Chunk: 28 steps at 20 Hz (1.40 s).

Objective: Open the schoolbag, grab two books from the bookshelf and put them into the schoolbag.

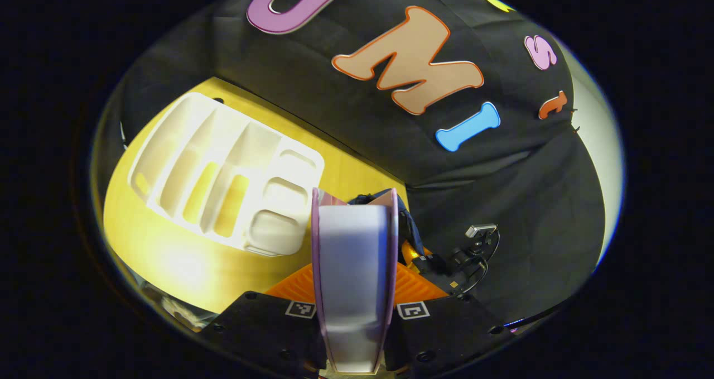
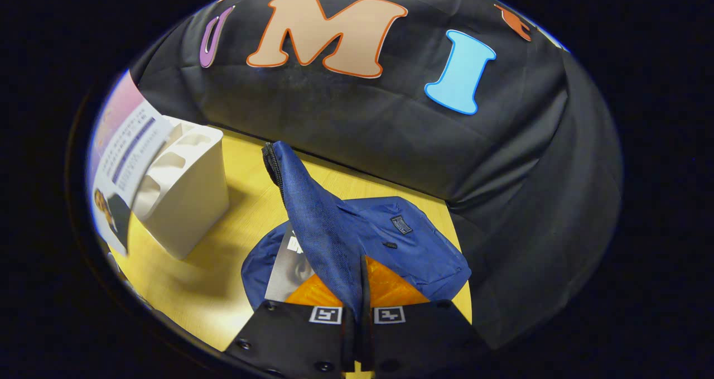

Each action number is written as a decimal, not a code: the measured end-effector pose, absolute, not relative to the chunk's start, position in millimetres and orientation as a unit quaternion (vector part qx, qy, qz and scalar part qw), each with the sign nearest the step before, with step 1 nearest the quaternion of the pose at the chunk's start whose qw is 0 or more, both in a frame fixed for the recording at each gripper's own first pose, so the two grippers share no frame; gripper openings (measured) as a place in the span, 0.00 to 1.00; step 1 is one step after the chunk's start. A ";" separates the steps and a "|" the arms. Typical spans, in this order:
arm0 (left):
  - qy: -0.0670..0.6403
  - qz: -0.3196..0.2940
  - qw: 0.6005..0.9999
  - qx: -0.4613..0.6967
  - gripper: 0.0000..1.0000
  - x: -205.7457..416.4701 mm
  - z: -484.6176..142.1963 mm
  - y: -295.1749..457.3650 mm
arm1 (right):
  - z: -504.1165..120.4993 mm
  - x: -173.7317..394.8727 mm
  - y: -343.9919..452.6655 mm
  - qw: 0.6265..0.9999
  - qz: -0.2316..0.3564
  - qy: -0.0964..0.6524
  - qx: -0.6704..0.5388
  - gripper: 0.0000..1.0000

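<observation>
Blue fabric of the schoolbag (image 2: pixel 390 239) is pinched up as a flap by the right claw (image 2: pixel 361 312), clamped tight on it, so the bag is held open on the table (image 2: pixel 245 161). One book (image 2: pixel 290 267) is already seen tucked inside. A second book (image 1: pixel 354 267) is gripped edge-on in the left claw (image 1: pixel 355 306), lifted off the white bookshelf (image 1: pixel 223 172), which looks emptied. So pretty much one drop-in is left, judging by this.

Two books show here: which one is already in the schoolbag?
The grey-covered book lying inside the open blue schoolbag. The other, the purple-edged book, is clamped upright in the left hand-held gripper, above the table.
</observation>
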<state>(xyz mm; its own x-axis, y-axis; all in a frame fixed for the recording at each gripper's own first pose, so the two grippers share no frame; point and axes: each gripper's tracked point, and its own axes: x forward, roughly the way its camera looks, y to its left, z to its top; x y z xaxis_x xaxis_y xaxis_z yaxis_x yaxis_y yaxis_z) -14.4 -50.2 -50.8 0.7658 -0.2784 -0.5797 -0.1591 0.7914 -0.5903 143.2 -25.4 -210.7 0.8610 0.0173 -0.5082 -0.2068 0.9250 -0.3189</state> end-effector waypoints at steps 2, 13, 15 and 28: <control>0.340 -0.047 0.882 -0.323 0.36 5.1 -70.8 -69.1 | -209.5 143.1 -26.8 0.949 0.055 0.256 -0.178 0.06; 0.356 -0.120 0.877 -0.299 0.38 94.7 -176.2 -157.6 | -204.1 147.6 -31.5 0.952 0.047 0.259 -0.159 0.07; 0.350 -0.119 0.879 -0.301 0.38 107.2 -193.3 -163.2 | -201.7 150.2 -32.8 0.953 0.042 0.256 -0.156 0.07; 0.269 -0.106 0.858 -0.425 0.36 170.9 -248.6 -184.6 | -212.4 146.6 -21.9 0.955 0.064 0.254 -0.139 0.07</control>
<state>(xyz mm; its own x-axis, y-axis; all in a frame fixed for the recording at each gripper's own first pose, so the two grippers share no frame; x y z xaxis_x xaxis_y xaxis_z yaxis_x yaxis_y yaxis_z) 170.9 -184.6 -248.6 0.8327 -0.4107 -0.3714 -0.0465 0.6165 -0.7860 146.6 -21.9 -212.4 0.8632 0.0512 -0.5023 -0.1919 0.9534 -0.2327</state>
